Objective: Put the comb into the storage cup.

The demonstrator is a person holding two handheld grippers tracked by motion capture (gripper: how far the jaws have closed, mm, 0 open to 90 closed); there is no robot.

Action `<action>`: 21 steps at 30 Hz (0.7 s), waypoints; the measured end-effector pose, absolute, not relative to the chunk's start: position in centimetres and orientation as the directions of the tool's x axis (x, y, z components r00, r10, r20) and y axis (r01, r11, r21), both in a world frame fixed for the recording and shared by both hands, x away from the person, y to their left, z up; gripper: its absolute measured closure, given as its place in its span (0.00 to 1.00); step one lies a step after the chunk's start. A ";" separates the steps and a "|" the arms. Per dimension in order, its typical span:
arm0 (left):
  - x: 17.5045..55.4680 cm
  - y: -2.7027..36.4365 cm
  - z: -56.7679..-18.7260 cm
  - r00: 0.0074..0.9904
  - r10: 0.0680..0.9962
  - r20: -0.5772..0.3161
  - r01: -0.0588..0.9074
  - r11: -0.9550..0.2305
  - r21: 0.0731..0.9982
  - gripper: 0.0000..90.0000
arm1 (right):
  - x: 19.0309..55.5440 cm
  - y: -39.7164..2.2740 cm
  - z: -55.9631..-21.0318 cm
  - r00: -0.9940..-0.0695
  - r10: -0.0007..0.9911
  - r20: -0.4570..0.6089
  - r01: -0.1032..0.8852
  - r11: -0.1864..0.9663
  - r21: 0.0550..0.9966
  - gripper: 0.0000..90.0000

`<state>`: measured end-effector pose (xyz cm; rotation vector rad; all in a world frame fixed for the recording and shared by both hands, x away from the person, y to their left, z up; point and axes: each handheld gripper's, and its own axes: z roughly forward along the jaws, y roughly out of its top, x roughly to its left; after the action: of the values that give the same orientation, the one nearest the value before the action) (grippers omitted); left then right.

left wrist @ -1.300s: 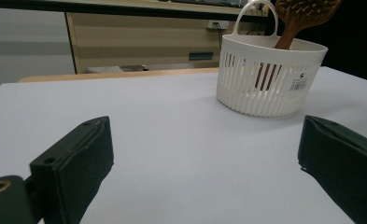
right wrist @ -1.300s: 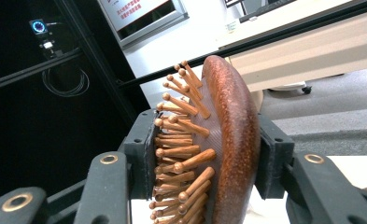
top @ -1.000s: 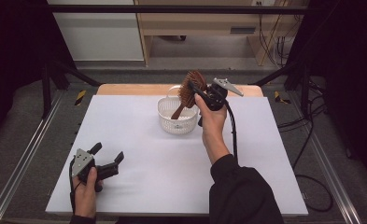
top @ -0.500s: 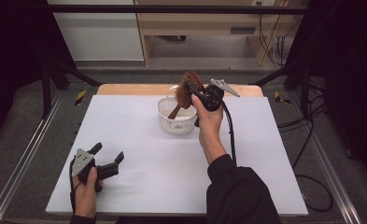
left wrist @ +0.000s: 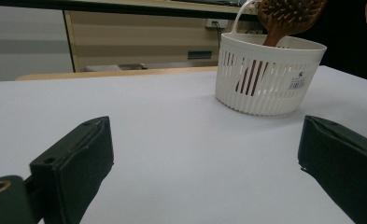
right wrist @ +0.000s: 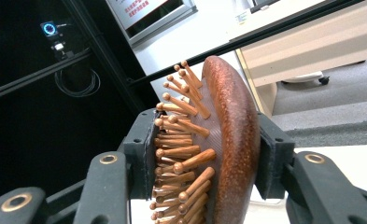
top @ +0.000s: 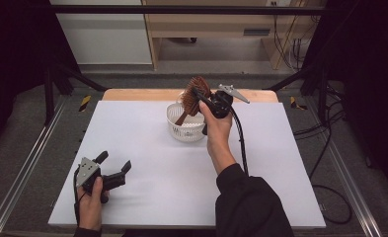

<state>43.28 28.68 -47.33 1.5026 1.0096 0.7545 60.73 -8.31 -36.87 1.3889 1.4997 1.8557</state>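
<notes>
In the high view, just above the middle of the frame, the right tool [top: 197, 96] is clamped on the head of a wooden hairbrush [top: 195, 93], holding it tilted with its handle reaching down into a white slotted basket [top: 177, 127] that stands toward the far edge of the white tabletop [top: 147, 148]. The right gripper view shows the grip close up: the two black jaws press on either side of the brush head [right wrist: 228, 140], one against the smooth back, the other among the wooden pins. The left gripper view, in its upper right corner, shows the brush handle passing below the basket rim [left wrist: 284, 46], though whether its tip rests on the basket floor cannot be told. The left tool [top: 113, 165] sits low at the bottom left of the high view with its jaws apart, holding nothing, well apart from the basket. Judging by this, the brush is partly inside the basket; what seems left is either lowering and letting go, or lifting it clear.
</notes>
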 end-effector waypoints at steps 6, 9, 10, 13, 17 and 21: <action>43.3 28.7 -47.3 0.430 0.900 -0.070 0.190 -0.014 0.982 0.04 | 60.8 -7.9 -37.1 -0.444 0.771 0.457 0.281 -0.364 0.888 0.56; 43.3 28.7 -47.4 0.429 0.901 -0.071 0.190 -0.012 0.982 0.04 | 60.8 -7.8 -37.2 -0.444 0.772 0.455 0.282 -0.361 0.889 0.55; 43.3 28.7 -47.4 0.430 0.900 -0.072 0.190 -0.012 0.982 0.04 | 60.8 -7.7 -37.2 -0.444 0.774 0.451 0.278 -0.359 0.891 0.55; 43.3 28.7 -47.3 0.425 0.903 -0.061 0.188 -0.023 0.982 0.04 | 60.8 -7.6 -37.3 -0.448 0.772 0.451 0.278 -0.358 0.891 0.56; 43.3 28.7 -47.3 0.425 0.903 -0.059 0.188 -0.024 0.982 0.04 | 60.9 -7.6 -37.4 -0.448 0.770 0.454 0.283 -0.359 0.889 0.55; 43.3 28.7 -47.3 0.427 0.902 -0.060 0.188 -0.024 0.982 0.04 | 60.9 -7.5 -37.4 -0.450 0.769 0.453 0.281 -0.359 0.890 0.55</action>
<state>43.31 28.67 -47.33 1.5092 1.0091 0.7637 60.86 -7.51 -37.41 1.3840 1.5088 1.8676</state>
